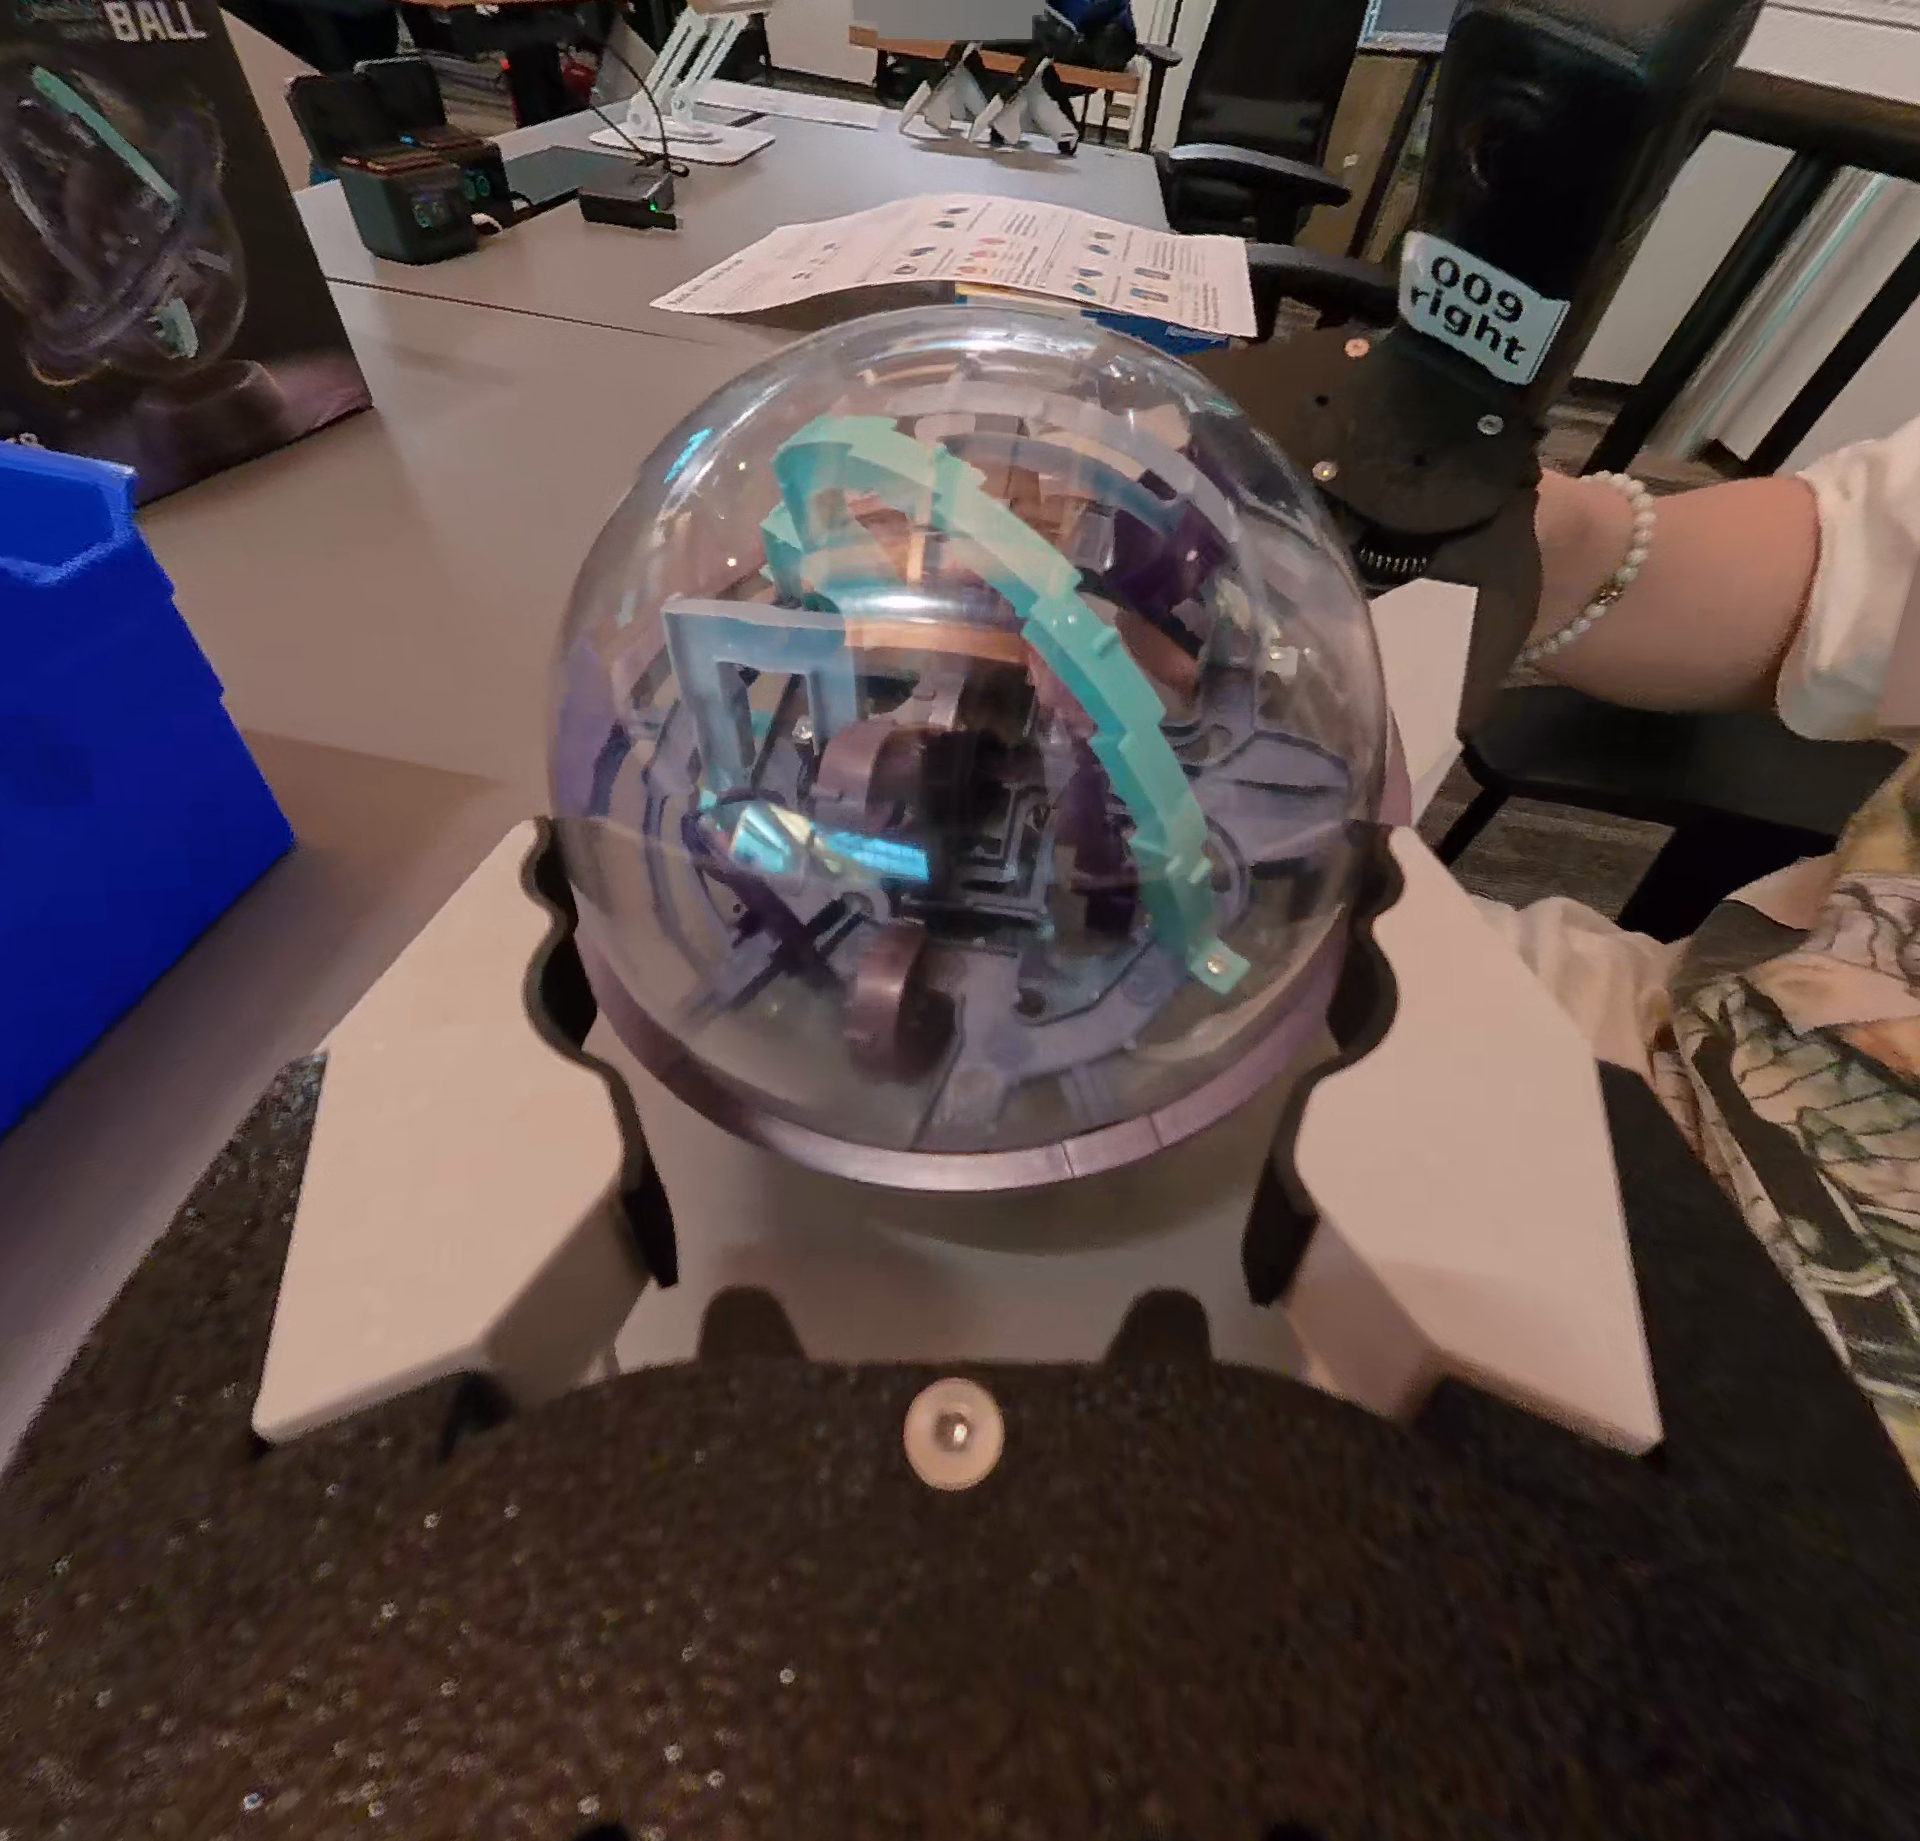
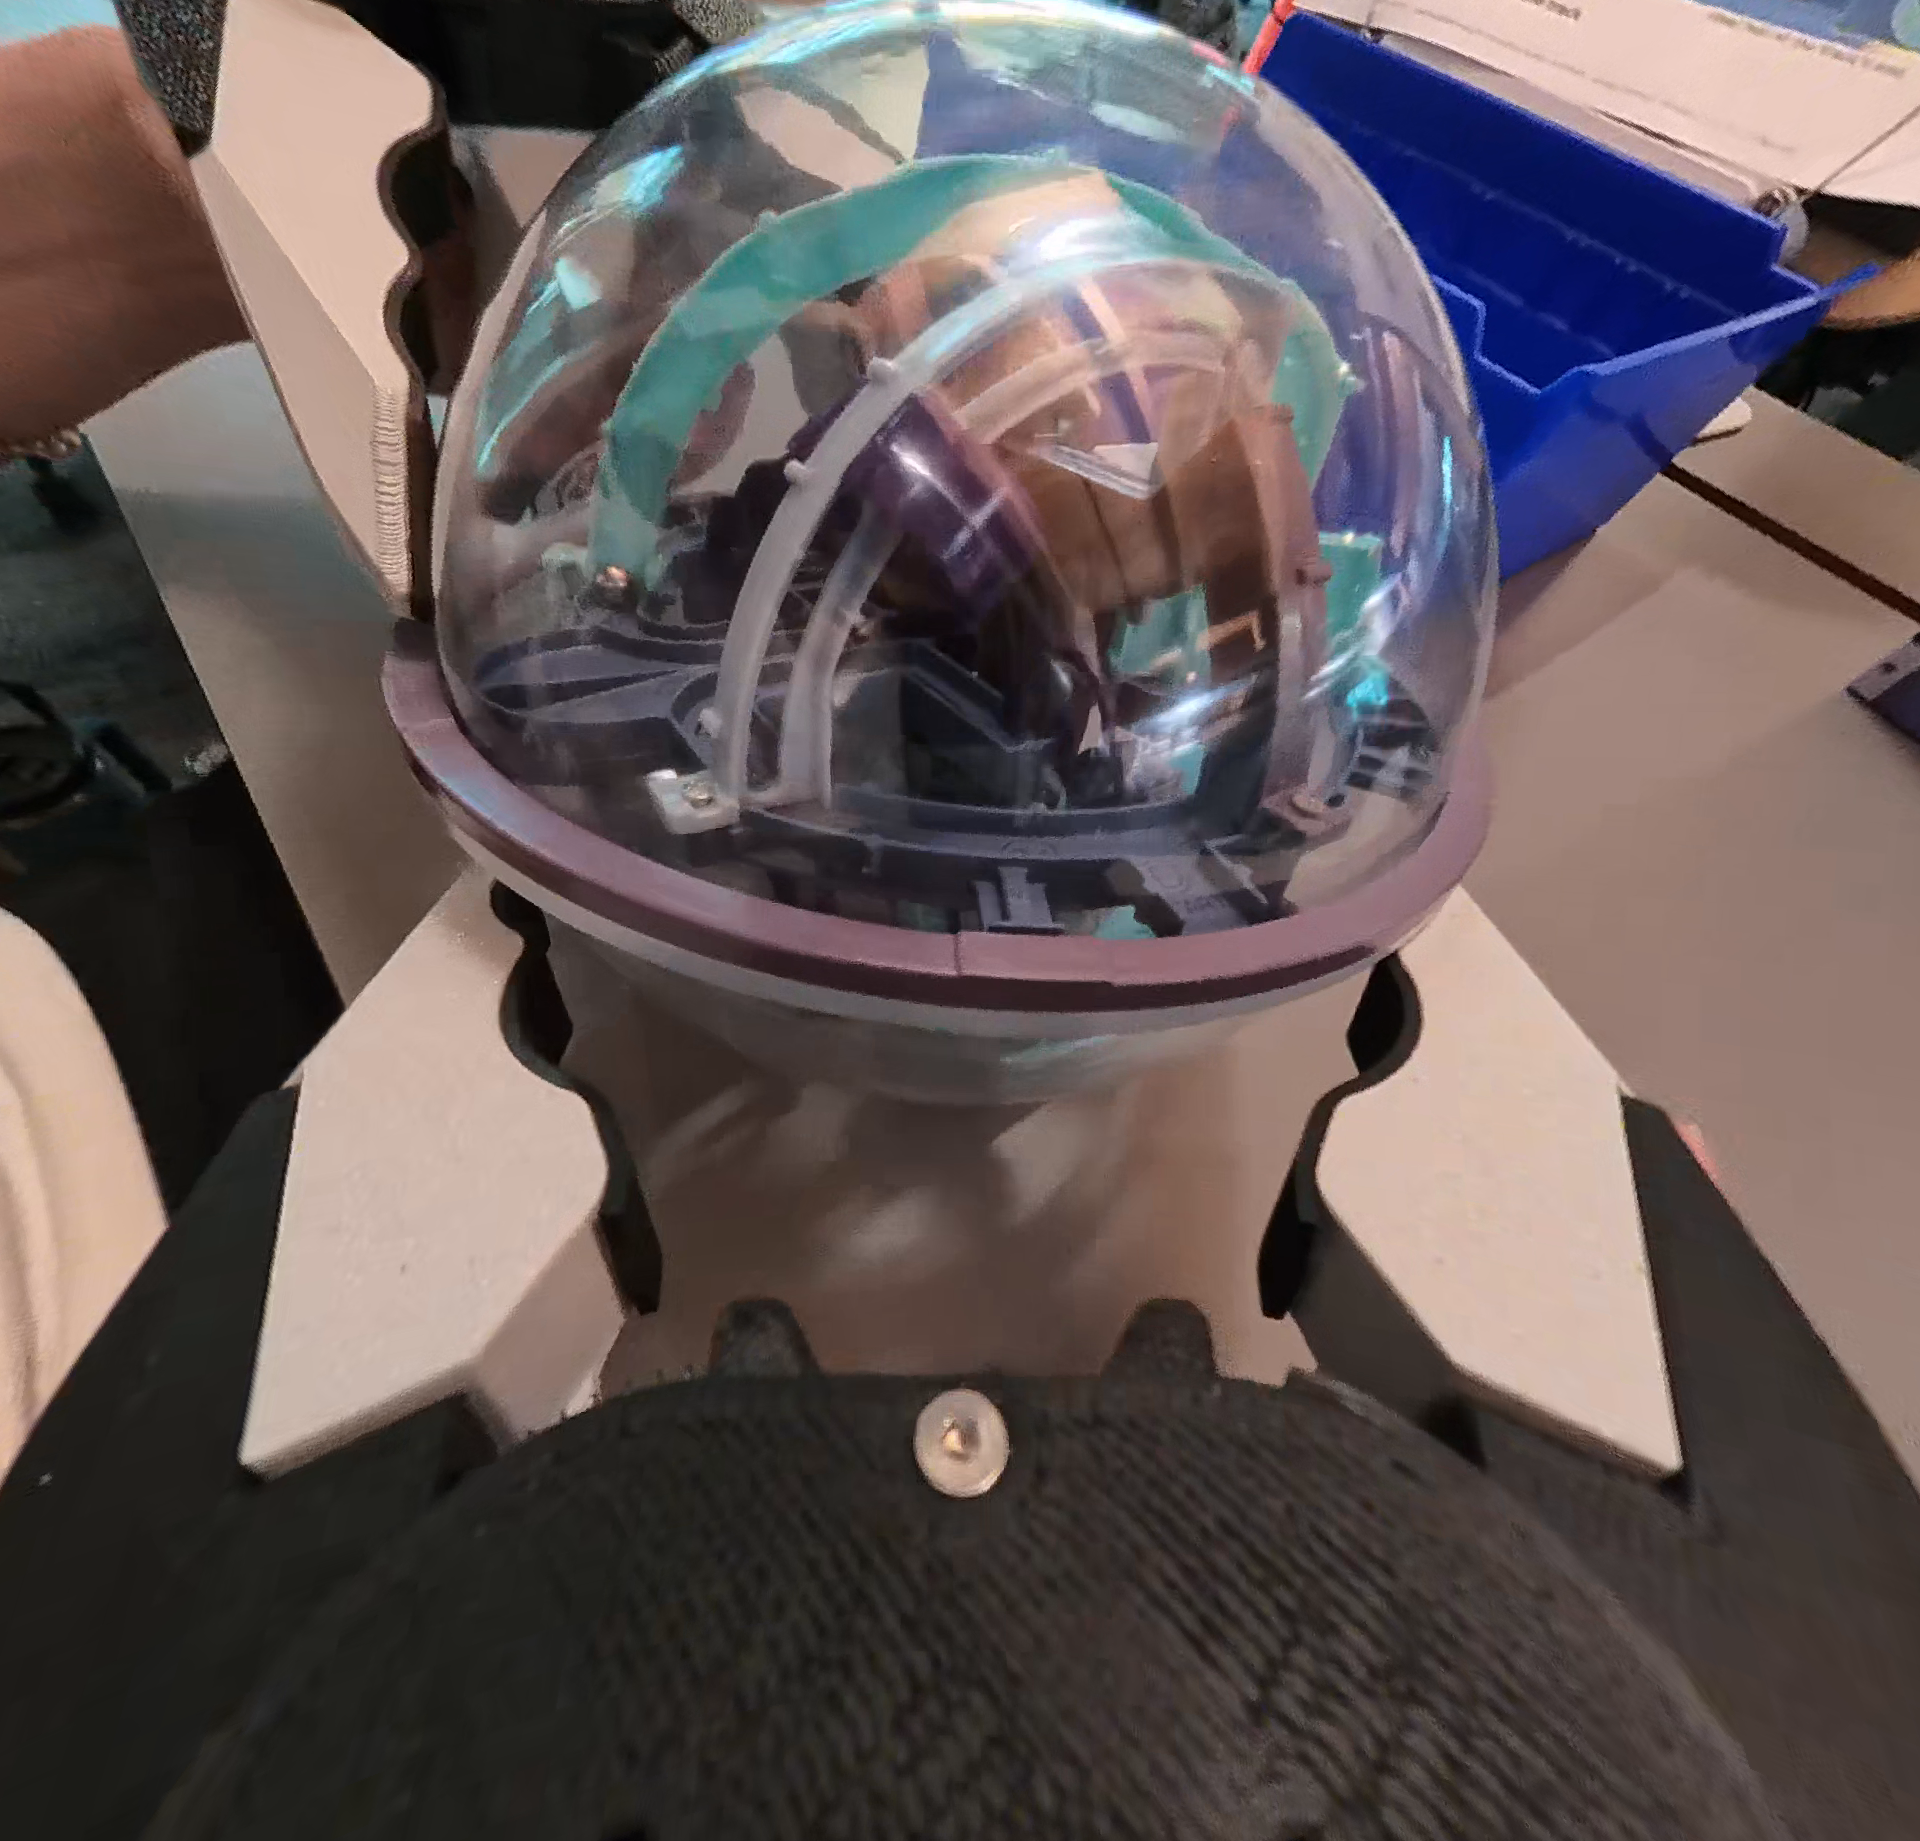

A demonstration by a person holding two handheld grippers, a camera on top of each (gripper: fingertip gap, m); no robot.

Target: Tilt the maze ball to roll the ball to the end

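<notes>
Maze ball [image 1: 966, 742] clamped between two grippers above the grey table [image 1: 436, 503].

Left gripper [image 1: 961, 856] and right gripper [image 2: 961, 970] each pinch the sphere's sides; clear dome up, purple seam ring [image 2: 935, 950] near level, tilted slightly; blue bin [image 2: 1600, 337] nearby.

One clear plastic maze ball [image 1: 971, 752] with teal, purple and grey tracks inside, two black-and-white two-finger grippers, left [image 1: 961, 898] and right [image 2: 961, 970], one blue plastic bin [image 1: 94, 752], one dark printed maze ball box [image 1: 135, 202], one printed paper sheet [image 1: 987, 253], two black office chairs [image 1: 1257, 129]
</notes>
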